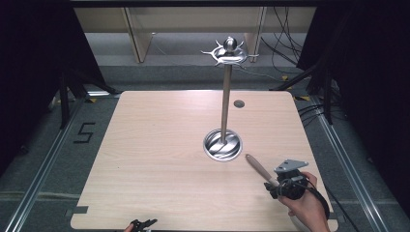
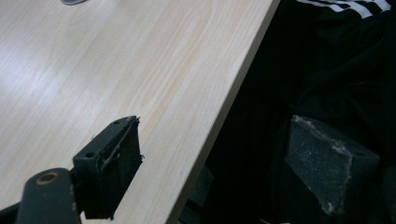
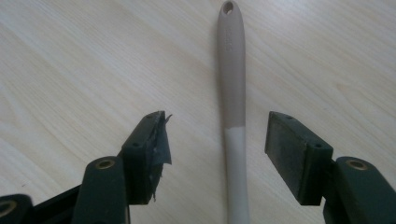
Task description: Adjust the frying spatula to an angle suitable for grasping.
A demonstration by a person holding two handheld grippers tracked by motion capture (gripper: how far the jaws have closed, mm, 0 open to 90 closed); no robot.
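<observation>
1. Lying flat on the pale wooden desk [image 1: 159, 159], a long utensil handle [image 3: 232, 84] runs between the jaws of the right tool [image 3: 217, 149]; its far half is taupe with a hanging hole at the tip, its near half cream.
2. The right tool's jaws stand wide on either side of the handle, touching neither side of it.
3. In the high view the right tool [image 1: 285, 186] sits at the desk's near right, held by a hand [image 1: 307, 208], with the handle [image 1: 258, 168] pointing up-left toward the stand.
4. A metal stand [image 1: 225, 101] rises from a round shiny base [image 1: 222, 145] near the desk's middle, topped by a ring of hooks [image 1: 229, 54].
5. The left tool [image 2: 210, 163] hangs at the desk's near edge, jaws wide apart and holding nothing, one over the wood, the other beyond the edge against dark clothing [image 2: 336, 70].
</observation>
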